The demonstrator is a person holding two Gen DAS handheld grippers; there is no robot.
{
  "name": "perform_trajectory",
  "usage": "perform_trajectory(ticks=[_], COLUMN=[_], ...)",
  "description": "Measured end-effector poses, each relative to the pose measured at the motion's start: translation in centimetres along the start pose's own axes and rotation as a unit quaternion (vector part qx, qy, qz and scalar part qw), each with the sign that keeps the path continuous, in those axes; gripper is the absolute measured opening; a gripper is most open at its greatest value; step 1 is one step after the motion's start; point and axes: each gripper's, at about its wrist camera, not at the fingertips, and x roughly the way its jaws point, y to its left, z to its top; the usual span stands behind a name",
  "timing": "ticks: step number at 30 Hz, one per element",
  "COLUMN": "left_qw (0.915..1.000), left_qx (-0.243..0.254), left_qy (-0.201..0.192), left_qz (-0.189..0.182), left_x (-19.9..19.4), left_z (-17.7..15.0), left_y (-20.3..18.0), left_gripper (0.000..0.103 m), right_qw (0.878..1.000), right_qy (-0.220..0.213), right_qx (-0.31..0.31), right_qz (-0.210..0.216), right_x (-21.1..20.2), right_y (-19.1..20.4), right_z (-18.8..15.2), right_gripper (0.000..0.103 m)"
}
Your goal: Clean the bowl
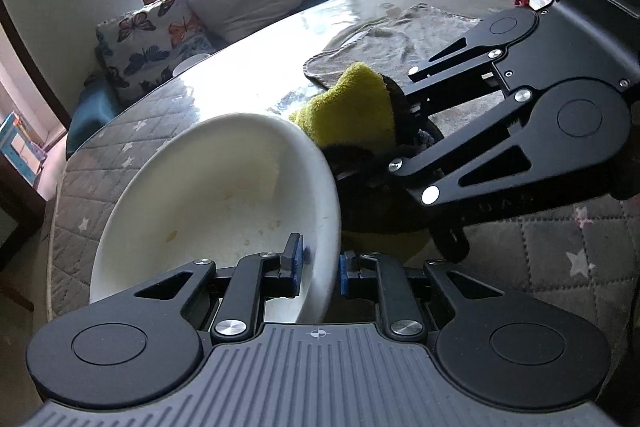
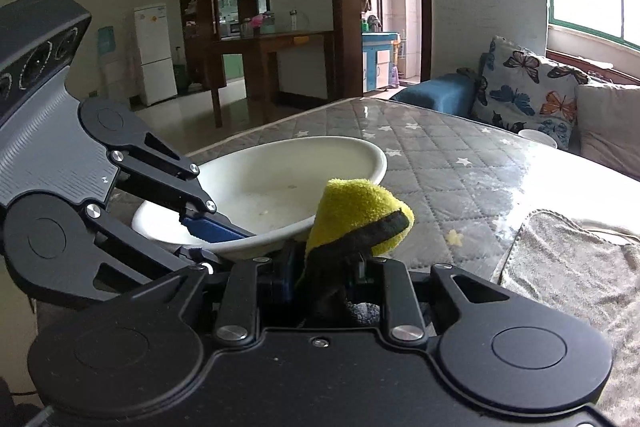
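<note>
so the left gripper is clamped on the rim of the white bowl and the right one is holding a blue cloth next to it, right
Not quite: the cloth in the right gripper is yellow with a black edge, as the right wrist view shows. The left gripper does clamp the white bowl by its rim.

Two close fisheye views along each gripper, facing opposite ways across the table (image 1: pixel 248 79), sharing the bowl (image 2: pixel 280 187).

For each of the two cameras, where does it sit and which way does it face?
Left wrist: on the left gripper, facing the window seat; its pads clamp the white bowl rim; the right gripper shows.
Right wrist: on the right gripper, facing the kitchen doorway; it grips a yellow cloth; the left gripper shows.
Shared: bowl, cloth, grey towel, quilted table.
</note>
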Motion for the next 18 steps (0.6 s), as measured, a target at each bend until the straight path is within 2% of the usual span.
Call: perform_trajectory(ticks=[18], left_qw=[0.9998], left_qx=[0.010], left_qy=[0.002], left_qz=[-0.016], left_x=[-1.5], left_z=[-2.4], left_y=[0.3], left_gripper=[0.017], right_qw=[1.000], right_qy=[0.001], right_qx=[-0.014], right_qz=[-0.014], right_x=[1.3], right_y=[-0.4], right_z=[0.3], right_gripper=[0.025])
